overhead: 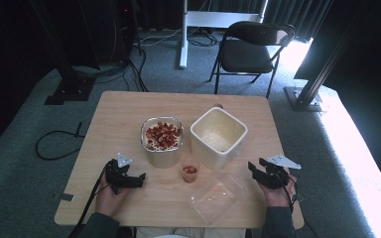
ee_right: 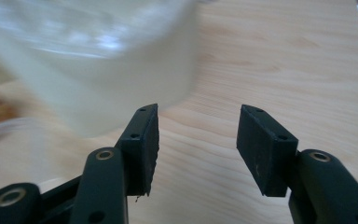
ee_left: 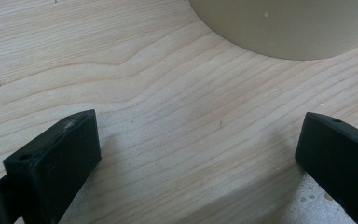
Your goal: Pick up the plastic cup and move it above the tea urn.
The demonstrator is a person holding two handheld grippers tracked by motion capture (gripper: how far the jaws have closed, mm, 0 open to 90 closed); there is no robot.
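My left gripper [overhead: 138, 178] rests on the wooden table [overhead: 119, 114] at the front left, held by a hand. In the left gripper view it [ee_left: 198, 126] stands open, with bare wood between its fingers and a pale container wall [ee_left: 289, 28] ahead. My right gripper [overhead: 254, 168] sits at the front right. In the right gripper view it [ee_right: 198, 116] is open and holds nothing, with the cream square bin [ee_right: 98, 70] blurred just ahead on its left.
A round container of red pieces [overhead: 162, 135] and the cream square bin [overhead: 218, 135] stand mid-table. A small cup with red pieces [overhead: 190, 171] sits in front of them, and a clear plastic tray [overhead: 216, 197] lies near the front edge. A folding chair [overhead: 252, 49] stands beyond the table.
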